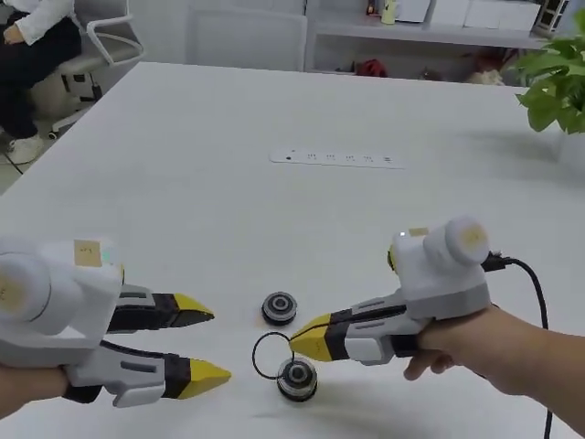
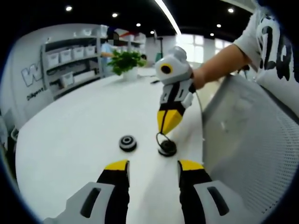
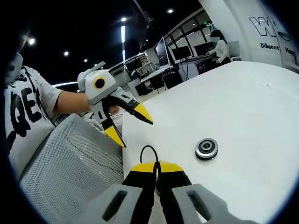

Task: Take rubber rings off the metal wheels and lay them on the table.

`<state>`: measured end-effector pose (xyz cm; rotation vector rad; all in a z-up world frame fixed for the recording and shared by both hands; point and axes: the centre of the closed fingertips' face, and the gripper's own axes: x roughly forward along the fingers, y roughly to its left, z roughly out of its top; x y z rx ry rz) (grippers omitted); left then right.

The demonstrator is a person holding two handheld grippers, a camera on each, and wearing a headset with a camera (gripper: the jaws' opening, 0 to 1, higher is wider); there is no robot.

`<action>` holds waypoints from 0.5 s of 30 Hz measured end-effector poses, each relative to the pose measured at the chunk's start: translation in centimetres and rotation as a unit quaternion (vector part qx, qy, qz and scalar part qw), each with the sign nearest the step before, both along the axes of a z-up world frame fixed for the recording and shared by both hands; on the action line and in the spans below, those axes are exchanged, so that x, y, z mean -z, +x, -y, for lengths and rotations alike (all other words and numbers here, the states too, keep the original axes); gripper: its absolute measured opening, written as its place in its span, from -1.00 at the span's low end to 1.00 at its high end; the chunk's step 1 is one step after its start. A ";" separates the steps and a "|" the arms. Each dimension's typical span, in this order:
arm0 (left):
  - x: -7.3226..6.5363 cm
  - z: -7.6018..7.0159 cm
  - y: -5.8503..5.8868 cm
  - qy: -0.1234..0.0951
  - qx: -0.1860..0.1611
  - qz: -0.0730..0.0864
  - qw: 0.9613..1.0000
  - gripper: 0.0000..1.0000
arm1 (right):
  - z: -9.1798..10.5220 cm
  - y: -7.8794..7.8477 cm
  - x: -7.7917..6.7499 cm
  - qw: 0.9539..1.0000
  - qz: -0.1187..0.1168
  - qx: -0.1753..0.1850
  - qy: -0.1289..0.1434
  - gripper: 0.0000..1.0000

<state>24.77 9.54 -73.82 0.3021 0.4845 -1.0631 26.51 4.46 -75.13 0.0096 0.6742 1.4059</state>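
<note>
Two small metal wheels lie near the front of the white table. The farther wheel (image 1: pixel 279 308) (image 2: pixel 127 143) (image 3: pixel 206 149) has a black rubber ring around it. My right gripper (image 1: pixel 306 340) (image 2: pixel 168 123) (image 3: pixel 156 167) is shut on a thin black rubber ring (image 1: pixel 258 355) (image 2: pixel 160 138) (image 3: pixel 148 153), which loops out from its tips just above the nearer wheel (image 1: pixel 297 378) (image 2: pixel 167 148). Whether the ring still hooks that wheel, I cannot tell. My left gripper (image 1: pixel 208 345) (image 2: pixel 153 165) (image 3: pixel 134 131) is open, holding nothing, a short way left of the wheels.
A flush socket strip (image 1: pixel 338 158) sits in the middle of the table (image 1: pixel 228 183). A green plant (image 1: pixel 553 87) stands at the far right edge. A person sits on an office chair (image 1: pixel 101 41) at the far left. A grey mesh chair back (image 2: pixel 247 140) is close behind me.
</note>
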 end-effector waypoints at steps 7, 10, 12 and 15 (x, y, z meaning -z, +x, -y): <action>-0.2 -0.9 0.1 -0.001 -0.011 0.001 1.000 -0.15 | -0.9 0.3 0.1 1.000 0.004 -0.004 -0.003 -1.00; -0.2 -1.3 0.1 0.000 -0.016 0.001 1.000 -0.15 | -1.2 0.5 0.3 1.000 0.005 -0.005 -0.004 -1.00; -0.1 -1.6 0.2 0.001 -0.019 0.001 1.000 -0.14 | -1.4 0.6 0.4 1.000 0.005 -0.005 -0.005 -1.00; -0.1 -1.9 0.2 0.001 -0.023 0.001 1.000 -0.14 | -1.6 0.6 0.6 1.000 0.005 -0.004 -0.006 -1.00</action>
